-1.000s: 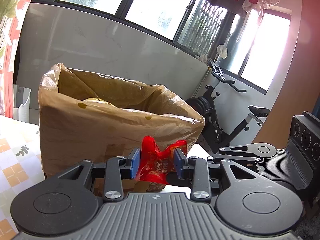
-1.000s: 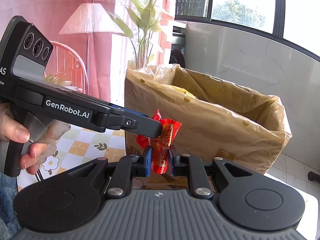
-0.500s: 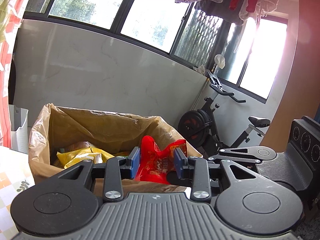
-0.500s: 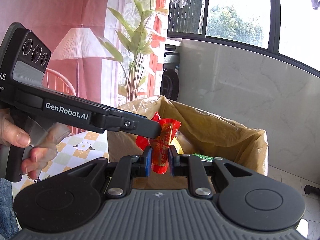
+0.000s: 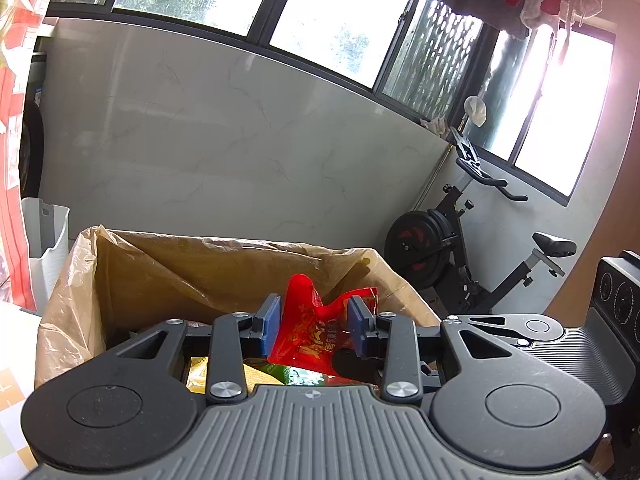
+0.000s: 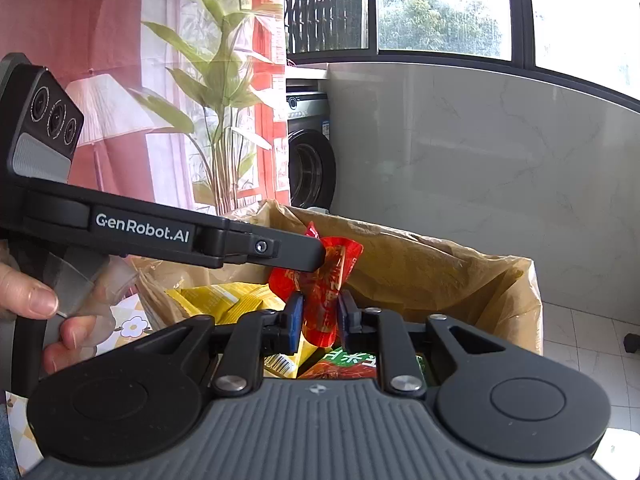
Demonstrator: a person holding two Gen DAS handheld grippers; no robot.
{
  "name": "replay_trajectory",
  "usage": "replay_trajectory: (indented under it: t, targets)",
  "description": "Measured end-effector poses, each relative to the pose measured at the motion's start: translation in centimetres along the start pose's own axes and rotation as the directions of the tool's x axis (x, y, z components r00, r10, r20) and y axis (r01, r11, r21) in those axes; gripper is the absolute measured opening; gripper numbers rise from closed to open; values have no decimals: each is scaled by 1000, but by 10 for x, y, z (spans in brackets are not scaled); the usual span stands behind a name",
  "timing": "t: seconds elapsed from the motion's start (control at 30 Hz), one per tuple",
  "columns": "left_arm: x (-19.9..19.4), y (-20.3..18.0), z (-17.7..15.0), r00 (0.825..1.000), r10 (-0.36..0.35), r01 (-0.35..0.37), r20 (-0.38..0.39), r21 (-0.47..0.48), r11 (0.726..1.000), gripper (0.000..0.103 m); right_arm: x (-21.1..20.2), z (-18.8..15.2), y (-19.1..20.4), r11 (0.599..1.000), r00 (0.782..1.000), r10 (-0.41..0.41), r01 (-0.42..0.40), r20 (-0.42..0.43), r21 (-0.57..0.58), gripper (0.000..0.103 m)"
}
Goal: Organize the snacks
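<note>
A crinkled red snack packet hangs over the open top of a cardboard box lined with a tan plastic bag. My left gripper is shut on the packet's wide side, its blue pads pressing on both edges. My right gripper is shut on the same red packet across its thin side. In the right wrist view the left gripper's finger reaches in from the left to the packet's top. A yellow snack bag and a green packet lie inside the lined box.
A person's hand holds the left gripper's handle. An exercise bike stands right of the box and a white bin left of it. Behind are a washing machine, a plant and a flowered tablecloth.
Both grippers have carried the red packet forward and up, from in front of the box's wall to above its open top. The snacks inside have come into view.
</note>
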State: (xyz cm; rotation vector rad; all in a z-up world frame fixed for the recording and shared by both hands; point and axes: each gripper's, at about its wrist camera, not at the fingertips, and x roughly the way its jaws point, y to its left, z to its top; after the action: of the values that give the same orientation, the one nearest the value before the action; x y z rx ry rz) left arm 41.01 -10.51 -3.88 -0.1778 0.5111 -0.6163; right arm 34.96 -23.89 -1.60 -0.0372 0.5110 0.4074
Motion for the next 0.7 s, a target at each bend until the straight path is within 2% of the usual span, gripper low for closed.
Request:
replay_trajectory:
  t: [0.13, 0.23, 0.33, 0.4, 0.47, 0.53, 0.57, 0.6, 0.7]
  targets:
    - [12, 4, 0, 999, 32, -32, -22, 1, 999, 37, 15, -2, -6, 998, 999, -42, 43, -28, 37, 23]
    - [13, 2, 0, 997, 71, -70, -31, 33, 997, 42, 21, -6, -8, 996, 995, -79, 82, -63, 46, 27]
    - [7, -2, 2, 991, 131, -129, -27, 82, 988, 57, 24, -8, -6, 991, 986, -134, 136, -99, 19, 38]
    - [0, -2, 4, 988, 150, -148, -22, 87, 985, 63, 21, -9, -8, 986, 982, -159, 163, -100, 35, 38]
    - [-11, -3, 7, 984, 180, -178, -13, 95, 979, 72, 14, -7, -10, 982, 981, -174, 180, -89, 56, 45]
    - [-23, -4, 9, 978, 209, -208, 2, 106, 972, 79, 5, -4, -8, 978, 978, -198, 202, -73, 55, 58]
    - [-30, -5, 13, 974, 225, -224, 10, 114, 968, 82, 1, -3, -7, 976, 976, -207, 211, -66, 56, 60]
    - [-36, -7, 15, 972, 234, -234, 15, 120, 965, 83, -5, -1, -6, 973, 974, -218, 221, -57, 60, 63]
    - [-59, -16, 21, 964, 261, -265, 46, 142, 954, 85, -29, 4, -2, 968, 974, -226, 227, -23, 105, 80]
